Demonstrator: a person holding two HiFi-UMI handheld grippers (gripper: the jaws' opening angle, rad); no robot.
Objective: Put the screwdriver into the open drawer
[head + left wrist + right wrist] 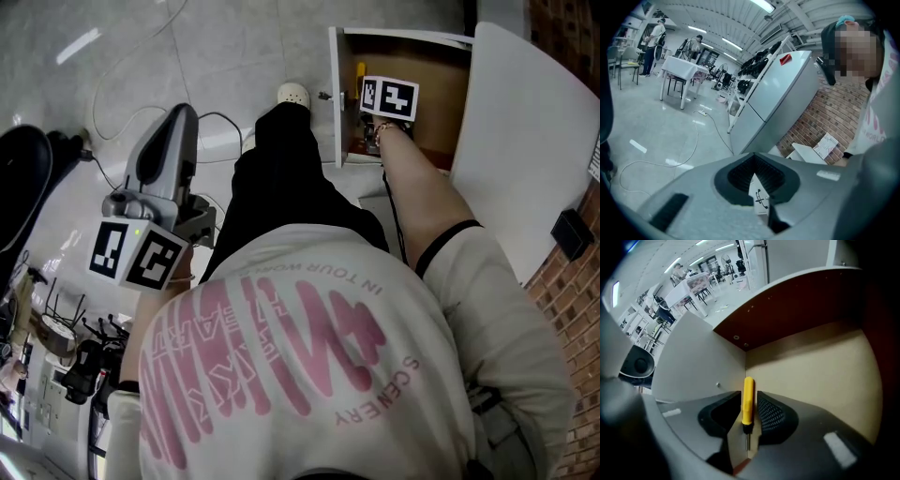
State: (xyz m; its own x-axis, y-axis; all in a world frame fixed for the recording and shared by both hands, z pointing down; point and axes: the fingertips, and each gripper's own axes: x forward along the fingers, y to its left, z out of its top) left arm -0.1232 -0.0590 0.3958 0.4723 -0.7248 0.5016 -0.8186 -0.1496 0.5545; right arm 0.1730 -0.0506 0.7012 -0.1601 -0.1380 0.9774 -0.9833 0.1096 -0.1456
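Right claw (749,398) is down in the open drawer (811,366), jaws spread apart, and the yellow screwdriver (748,401) sits unpinched between them by the drawer's corner, while the left claw (755,168) hangs aside, closed on nothing.

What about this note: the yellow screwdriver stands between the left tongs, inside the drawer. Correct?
Wrong side. The yellow screwdriver stands between the right tongs, inside the drawer. The right gripper view shows it there, with the pads not pressing on it.
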